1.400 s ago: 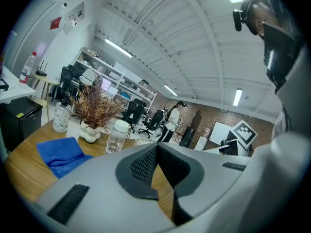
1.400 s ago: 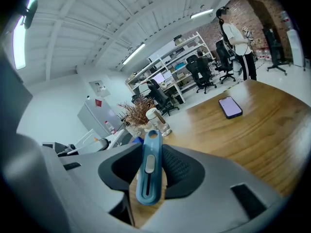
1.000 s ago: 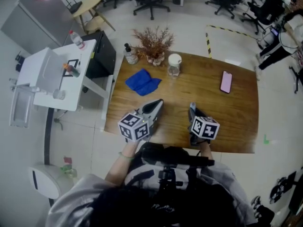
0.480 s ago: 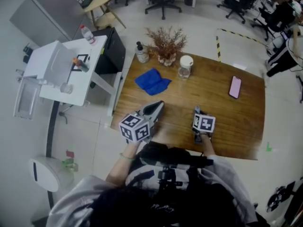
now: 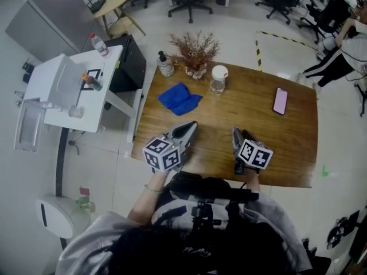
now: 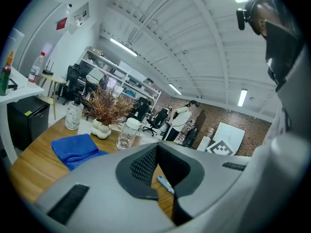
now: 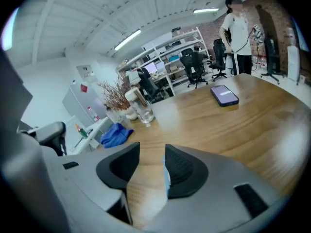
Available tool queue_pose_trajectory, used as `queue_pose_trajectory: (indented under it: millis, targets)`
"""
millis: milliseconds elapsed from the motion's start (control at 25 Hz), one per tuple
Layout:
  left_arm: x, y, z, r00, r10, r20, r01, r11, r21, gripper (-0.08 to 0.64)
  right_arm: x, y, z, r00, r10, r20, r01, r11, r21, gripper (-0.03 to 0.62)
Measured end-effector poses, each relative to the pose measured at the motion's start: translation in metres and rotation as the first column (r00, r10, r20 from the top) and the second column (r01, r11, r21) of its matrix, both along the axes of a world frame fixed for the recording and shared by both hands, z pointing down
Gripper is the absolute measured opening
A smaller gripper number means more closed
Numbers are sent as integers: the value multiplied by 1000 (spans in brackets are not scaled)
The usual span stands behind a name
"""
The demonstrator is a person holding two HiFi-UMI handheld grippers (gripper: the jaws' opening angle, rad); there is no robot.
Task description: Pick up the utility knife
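Two grippers sit over the near edge of the table (image 5: pixel 229 110). Left gripper (image 6: pixel 156 148): jaws together at the tips, nothing between them, pointing roughly level across the table. Right gripper (image 7: pixel 151 152): tilted down at the wood, jaws apart and opening. Knife (image 7: pixel 166 176): a pale blue strip along the inner face of the right-hand jaw, between the two jaws. The other jaw stands clear of it, so no grip is noted. The left gripper view shows the same knife flat on the table at the near right. The head view hides it under the right gripper.

Step in hand, by judgement: setting the right jaws around the knife before closing.

Recommendations:
- Centre the handle between the pads, not against one side.
- Bring the tips down to the wood so the pads take the low body.
- Close square across its width, then lift level.

Risk: a one-sided close may skid the knife away. Cloth (image 5: pixel 179 99), jar (image 5: pixel 218 79) and phone (image 5: pixel 280 101) lie far off and do not obstruct.
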State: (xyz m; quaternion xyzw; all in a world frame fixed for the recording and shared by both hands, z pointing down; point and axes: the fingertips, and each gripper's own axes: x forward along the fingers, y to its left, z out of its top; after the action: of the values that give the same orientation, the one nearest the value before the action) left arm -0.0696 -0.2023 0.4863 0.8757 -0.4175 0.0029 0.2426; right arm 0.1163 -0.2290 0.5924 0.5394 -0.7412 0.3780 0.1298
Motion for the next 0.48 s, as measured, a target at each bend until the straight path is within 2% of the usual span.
queue_pose_trajectory:
  millis: [120,200,280,360,480]
  targets:
    - [10,-2,1,1000,23,-3,-23,1000,2,8,0,13,-47,995,-1,96,-9,995,98,168]
    - [17,-4,1,999,36,-7,-36,999,7,8,1,25,-72,990,-5,140,-17,988,151,134]
    - [23,-4,-1,999,51,-11,-51,999,11,8,3,37,-94,985,-2,171,-31,981,194,71]
    - [30,-4,-2,998,68,-15,-68,998,12,8,6,47,-110,980,8,200,-52,975,216,20]
    - [38,-3,-2,996,90,-19,-89,996,11,8,8,58,-121,972,14,236,-68,973,222,14]
